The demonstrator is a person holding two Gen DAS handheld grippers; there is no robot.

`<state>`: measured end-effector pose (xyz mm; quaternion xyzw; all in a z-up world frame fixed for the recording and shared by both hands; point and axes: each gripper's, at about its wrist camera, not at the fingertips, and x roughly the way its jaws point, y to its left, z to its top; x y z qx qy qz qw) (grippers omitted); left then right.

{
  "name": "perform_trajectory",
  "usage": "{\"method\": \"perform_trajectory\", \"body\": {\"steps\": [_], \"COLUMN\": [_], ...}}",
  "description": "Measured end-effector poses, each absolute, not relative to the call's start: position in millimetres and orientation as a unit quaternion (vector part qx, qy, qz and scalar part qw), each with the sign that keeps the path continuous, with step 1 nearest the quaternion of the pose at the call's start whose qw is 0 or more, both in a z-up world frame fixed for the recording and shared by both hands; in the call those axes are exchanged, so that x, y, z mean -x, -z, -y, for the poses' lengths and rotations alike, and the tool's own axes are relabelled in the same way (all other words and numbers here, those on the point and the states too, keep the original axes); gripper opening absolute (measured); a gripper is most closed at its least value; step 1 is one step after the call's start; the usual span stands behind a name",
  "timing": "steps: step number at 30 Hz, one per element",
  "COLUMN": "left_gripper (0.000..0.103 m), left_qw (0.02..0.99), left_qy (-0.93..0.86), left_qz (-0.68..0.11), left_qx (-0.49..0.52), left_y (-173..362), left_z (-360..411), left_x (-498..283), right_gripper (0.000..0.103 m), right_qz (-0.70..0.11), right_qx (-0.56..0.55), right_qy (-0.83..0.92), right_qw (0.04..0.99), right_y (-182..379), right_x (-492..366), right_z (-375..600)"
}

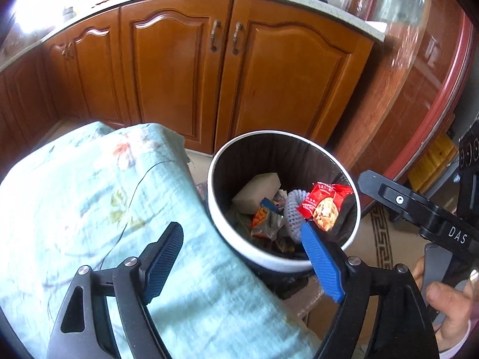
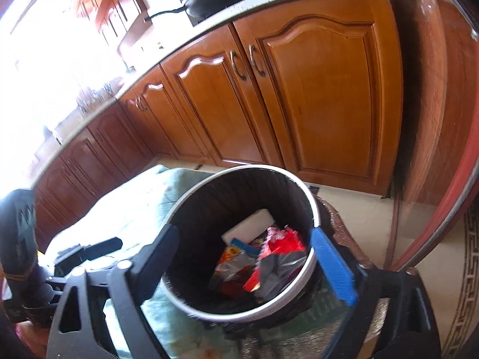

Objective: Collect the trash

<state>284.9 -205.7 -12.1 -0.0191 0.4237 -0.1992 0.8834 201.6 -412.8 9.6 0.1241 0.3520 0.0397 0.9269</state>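
While both cameras look down into the white-rimmed trash bin (image 1: 227, 224), I see my left hand-held gripper (image 1: 242, 257) spread wide with nothing between its blue pads, one finger over the floral cloth (image 1: 89, 179), the other over the bin's rim. My right hand-held gripper (image 2: 257, 257) is also wide open and empty, straddling the bin's mouth. Inside lie a red snack wrapper (image 1: 324, 206), a white block (image 1: 257, 188), a white foam net (image 1: 292, 212) and crumpled foil packets (image 2: 269, 275). Behind stand brown cabinet doors (image 1: 179, 74).
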Motion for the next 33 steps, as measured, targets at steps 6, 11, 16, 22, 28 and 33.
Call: {"method": "perform_trajectory", "body": {"steps": [6,11,16,22,28,33], "left_gripper": [0.084,0.085,0.089,0.098,0.102,0.102], "left_qw": [0.893,0.907,0.925,0.948,0.97,0.977], "left_qy": [0.184,0.162,0.124,0.086,0.039,0.008], "left_qz": [-0.406,-0.384,-0.354,-0.306,-0.237,-0.209], "left_qx": [0.055,0.07,0.056,0.037,0.035,0.043], "left_y": [9.9,9.3,5.1,2.5,-13.5,-8.1], "left_z": [161.5,130.8,109.1,95.9,77.3,64.7], "left_x": [-243.7,-205.1,-165.5,-119.9,-79.6,-61.7], "right_gripper": [0.099,0.099,0.1,0.1,0.103,0.103], "right_qz": [-0.35,-0.348,-0.344,-0.321,-0.244,-0.178], "right_qx": [-0.148,-0.158,-0.157,-0.133,-0.064,-0.018], "right_qy": [-0.045,-0.048,-0.053,-0.063,-0.058,-0.032], "right_qw": [0.924,0.923,0.924,0.936,0.966,0.983], "right_y": [-5.8,-0.8,5.3,4.0,-25.6,-30.1], "right_x": [-175.7,-156.3,-136.9,-114.0,-87.7,-74.2], "right_z": [399.3,384.0,360.0,325.2,292.6,277.9]}}
